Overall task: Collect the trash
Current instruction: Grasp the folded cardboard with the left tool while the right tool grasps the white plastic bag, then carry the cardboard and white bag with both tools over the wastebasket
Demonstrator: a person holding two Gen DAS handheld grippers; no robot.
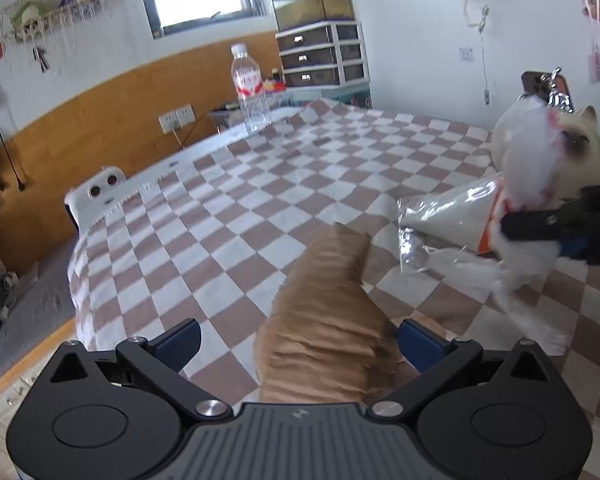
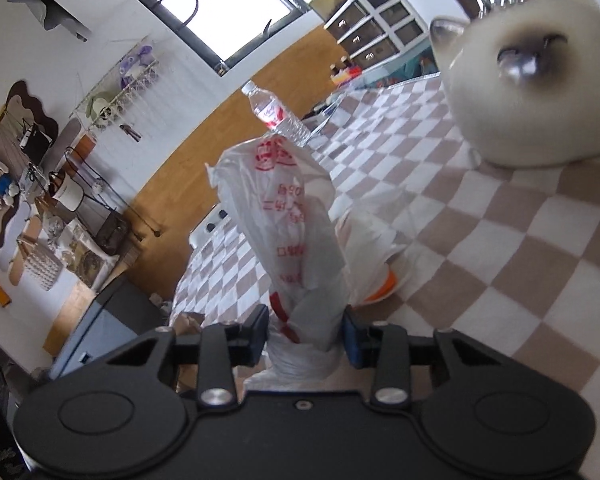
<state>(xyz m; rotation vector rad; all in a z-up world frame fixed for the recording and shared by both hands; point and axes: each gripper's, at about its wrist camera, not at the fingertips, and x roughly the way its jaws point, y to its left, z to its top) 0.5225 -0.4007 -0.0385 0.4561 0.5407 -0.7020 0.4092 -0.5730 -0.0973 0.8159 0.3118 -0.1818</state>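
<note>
Checkered bedspread (image 1: 260, 184) on bed. Water bottle (image 1: 250, 88) upright at far edge. Cat plush (image 2: 528, 92) near right side. Drawer unit (image 1: 322, 54) under glass tank (image 1: 314, 4) by wall.

From my remote station, the only lettering I can find is red print on the white plastic bag (image 2: 296, 240) in the right wrist view: blurred Chinese-style characters, a round emblem near its top, and what may be the digits "90", none of it clear enough for me to read with confidence. The water bottle (image 1: 250, 86) standing on the checkered bed carries a red-and-white label, but its wording is too small and soft for me to make out in either view.
</note>
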